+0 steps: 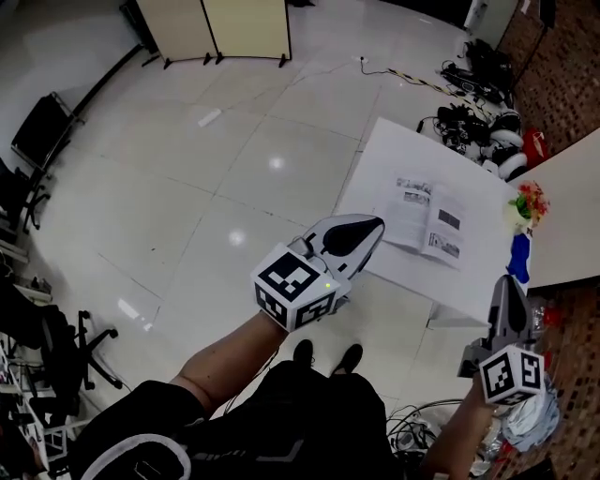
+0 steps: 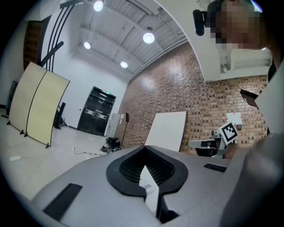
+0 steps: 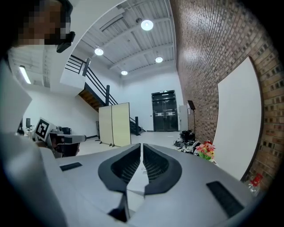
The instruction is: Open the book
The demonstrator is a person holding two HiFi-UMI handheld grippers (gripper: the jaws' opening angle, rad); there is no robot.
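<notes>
The book (image 1: 427, 217) lies open and flat on the white table (image 1: 394, 155), its printed pages facing up. My left gripper (image 1: 377, 225) is held level in the air in front of the table's near-left edge, short of the book, with its jaws together. In its own view the tips (image 2: 144, 148) meet and hold nothing. My right gripper (image 1: 504, 281) hovers off the table's near-right corner. Only a thin slit shows between its empty jaws (image 3: 141, 144). Neither gripper view shows the book.
A bunch of flowers (image 1: 530, 200) and a blue object (image 1: 520, 255) sit at the table's right edge, beside a second white surface (image 1: 572, 206). Cables and gear (image 1: 473, 122) lie on the floor beyond. A folding screen (image 1: 216, 28) stands far back, office chairs (image 1: 56, 356) at the left.
</notes>
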